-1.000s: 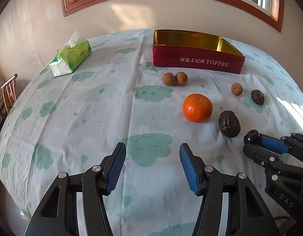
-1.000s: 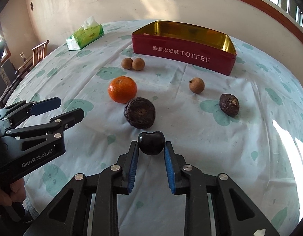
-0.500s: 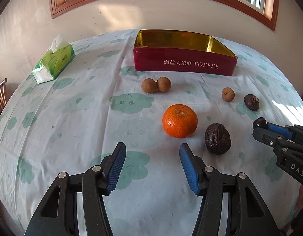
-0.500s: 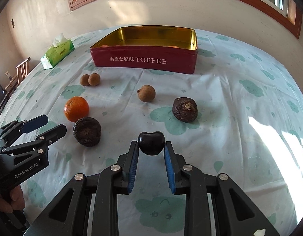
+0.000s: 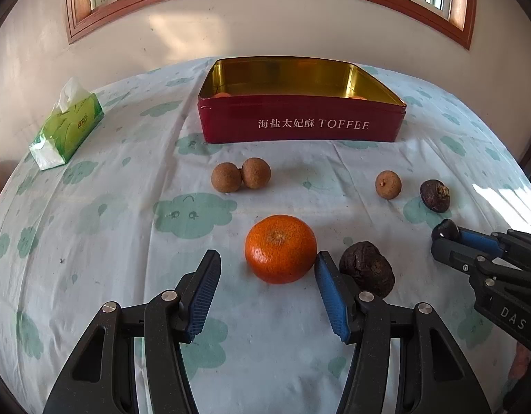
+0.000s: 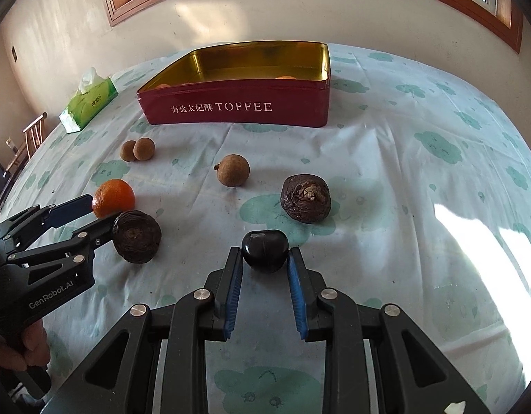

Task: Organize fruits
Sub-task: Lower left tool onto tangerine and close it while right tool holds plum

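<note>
My left gripper [image 5: 265, 272] is open, its blue pads on either side of an orange mandarin [image 5: 280, 249] on the tablecloth, with a gap on the left side. A dark wrinkled fruit [image 5: 367, 269] lies just right of it. My right gripper [image 6: 264, 262] is shut on a small dark glossy fruit [image 6: 264, 250], held above the cloth; it shows at the right in the left wrist view [image 5: 444, 238]. A red TOFFEE tin [image 5: 300, 126] with a gold inside stands at the back, orange fruit partly visible in it. Two brown longans [image 5: 240, 175], a single longan [image 5: 388, 184] and another dark fruit [image 5: 435, 195] lie before the tin.
A green tissue pack [image 5: 67, 129] lies at the back left. A wooden chair [image 6: 32, 134] stands beyond the table's left edge. The wall and window frame run behind the tin. Bright sunlight falls on the cloth at the right [image 6: 482, 241].
My left gripper has moved forward until its open pads flank the mandarin. My right gripper, still holding the dark fruit, has shifted right and forward toward the tin.
</note>
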`<control>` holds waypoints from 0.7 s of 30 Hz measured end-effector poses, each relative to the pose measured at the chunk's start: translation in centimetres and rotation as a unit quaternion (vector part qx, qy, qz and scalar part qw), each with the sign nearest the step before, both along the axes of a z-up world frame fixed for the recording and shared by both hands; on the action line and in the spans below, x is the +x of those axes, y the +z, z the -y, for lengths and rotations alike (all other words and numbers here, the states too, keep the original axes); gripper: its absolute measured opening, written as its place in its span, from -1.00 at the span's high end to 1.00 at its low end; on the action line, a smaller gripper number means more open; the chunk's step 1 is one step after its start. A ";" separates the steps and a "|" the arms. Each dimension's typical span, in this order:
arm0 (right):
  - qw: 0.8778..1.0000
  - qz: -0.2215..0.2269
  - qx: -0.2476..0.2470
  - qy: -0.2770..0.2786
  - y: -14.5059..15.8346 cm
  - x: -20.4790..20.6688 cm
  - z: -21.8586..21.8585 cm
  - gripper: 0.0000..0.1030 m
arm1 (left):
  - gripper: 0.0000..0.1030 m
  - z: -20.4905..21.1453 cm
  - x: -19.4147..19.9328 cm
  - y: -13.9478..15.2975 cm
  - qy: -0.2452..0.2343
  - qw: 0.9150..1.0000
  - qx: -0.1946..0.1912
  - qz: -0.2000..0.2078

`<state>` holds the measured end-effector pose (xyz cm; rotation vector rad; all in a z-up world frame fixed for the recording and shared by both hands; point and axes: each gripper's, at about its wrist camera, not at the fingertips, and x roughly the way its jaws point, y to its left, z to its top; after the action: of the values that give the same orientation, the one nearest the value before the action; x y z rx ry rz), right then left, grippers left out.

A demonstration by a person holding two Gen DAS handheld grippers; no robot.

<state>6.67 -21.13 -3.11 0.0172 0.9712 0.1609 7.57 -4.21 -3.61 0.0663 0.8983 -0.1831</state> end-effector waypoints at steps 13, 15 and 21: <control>1.000 0.002 -0.006 0.002 -0.1 0.2 -0.3 0.48 | 0.07 0.3 0.7 -0.5 -0.015 1.000 -0.003 0.003; 1.000 0.002 -0.005 0.001 -0.1 0.1 -0.3 0.48 | 0.16 0.5 0.6 -0.5 -0.020 1.000 -0.004 0.005; 1.000 0.003 -0.008 0.002 -0.1 0.1 -0.3 0.48 | 0.18 0.7 0.3 -0.4 -0.019 1.000 -0.004 0.006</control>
<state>6.79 -20.80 -3.25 0.0009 0.9669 0.1572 7.91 -4.87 -4.06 0.0774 0.8852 -0.2213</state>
